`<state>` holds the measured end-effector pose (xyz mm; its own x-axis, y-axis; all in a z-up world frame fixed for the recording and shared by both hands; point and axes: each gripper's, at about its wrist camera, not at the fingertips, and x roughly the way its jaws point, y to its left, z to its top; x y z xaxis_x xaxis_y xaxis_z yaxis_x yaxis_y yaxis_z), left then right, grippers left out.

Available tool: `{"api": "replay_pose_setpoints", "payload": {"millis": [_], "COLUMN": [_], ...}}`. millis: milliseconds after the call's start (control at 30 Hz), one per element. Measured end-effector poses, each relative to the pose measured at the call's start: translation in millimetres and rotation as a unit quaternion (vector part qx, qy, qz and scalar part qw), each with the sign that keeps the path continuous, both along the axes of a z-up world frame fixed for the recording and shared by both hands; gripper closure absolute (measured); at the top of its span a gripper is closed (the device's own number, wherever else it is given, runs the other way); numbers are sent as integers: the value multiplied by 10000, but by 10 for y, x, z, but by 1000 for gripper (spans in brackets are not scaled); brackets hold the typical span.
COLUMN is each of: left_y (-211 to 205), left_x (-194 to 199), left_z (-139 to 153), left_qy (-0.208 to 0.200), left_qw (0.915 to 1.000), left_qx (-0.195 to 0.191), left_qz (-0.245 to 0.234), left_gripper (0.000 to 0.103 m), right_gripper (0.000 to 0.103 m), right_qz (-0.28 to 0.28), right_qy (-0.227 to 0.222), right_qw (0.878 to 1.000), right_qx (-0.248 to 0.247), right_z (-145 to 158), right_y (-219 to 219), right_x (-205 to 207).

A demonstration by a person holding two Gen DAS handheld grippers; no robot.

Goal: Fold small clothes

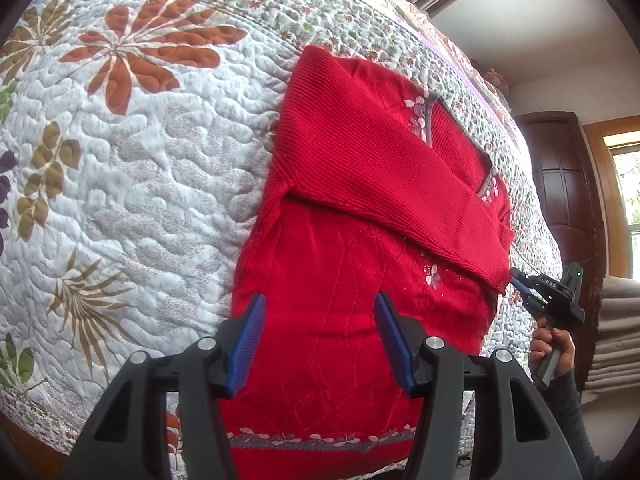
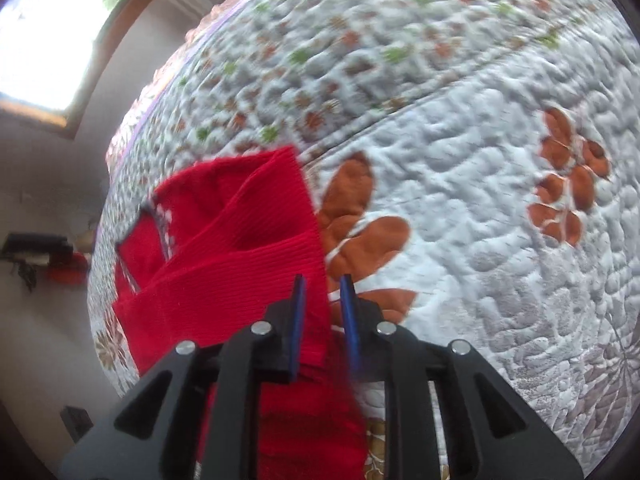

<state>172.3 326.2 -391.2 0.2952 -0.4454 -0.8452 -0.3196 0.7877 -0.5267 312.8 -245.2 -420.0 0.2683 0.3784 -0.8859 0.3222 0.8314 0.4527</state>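
Observation:
A red knit sweater lies face up on the quilted bedspread, with both sleeves folded across its chest. My left gripper hovers open over the sweater's lower body, and its blue pads are wide apart with nothing between them. My right gripper, held in a hand, sits at the cuff of the top sleeve on the sweater's right edge. In the right wrist view the right gripper stands a narrow gap apart. The sleeve lies against its left finger, and quilt shows in the gap.
The floral quilt spreads wide on the sweater's left side. The bed edge runs close along the sweater's right side, with a dark wooden door and a window beyond. The sweater's hem reaches the near bed edge.

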Motion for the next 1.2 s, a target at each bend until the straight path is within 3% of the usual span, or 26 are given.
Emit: {"api": "replay_pose_setpoints", "payload": {"millis": [100,267,433,567,733,833,933,1100,1200], "left_y": [-37,-143,-106,36,228,297,313,268,245], "left_x": [47,67,-42,-222,-623,-916,-1204,-1620,-1816], "left_z": [-30,-130,-231,-350,-555,-658,-770,-976,-1065], "left_qy": [13,128,354,651,1082,1278,1452,1722,1730], "left_qw": [10000,9998,9990,9970,9919,9886,9841,9770,9748], "left_qx": [-29,-88,-246,-422,-633,-775,-1019,-1245,-1404], "left_qz": [-37,-147,-101,31,192,175,74,-148,-110], "left_gripper": [46,44,34,26,23,22,22,19,19], "right_gripper": [85,85,85,85,62,49,45,26,25], "right_qz": [-249,160,221,84,324,600,845,1200,1525], "right_qy": [-57,12,273,194,318,632,922,1092,1183], "right_qw": [9995,9992,9991,9997,9989,9960,9917,9856,9805], "right_qx": [190,360,234,86,82,216,295,477,368], "right_z": [57,33,-188,-36,193,178,86,-99,-213], "right_y": [-135,93,196,63,36,125,233,326,393], "right_x": [-69,-70,-82,-254,-921,-1529,-2076,-2786,-3043]}}
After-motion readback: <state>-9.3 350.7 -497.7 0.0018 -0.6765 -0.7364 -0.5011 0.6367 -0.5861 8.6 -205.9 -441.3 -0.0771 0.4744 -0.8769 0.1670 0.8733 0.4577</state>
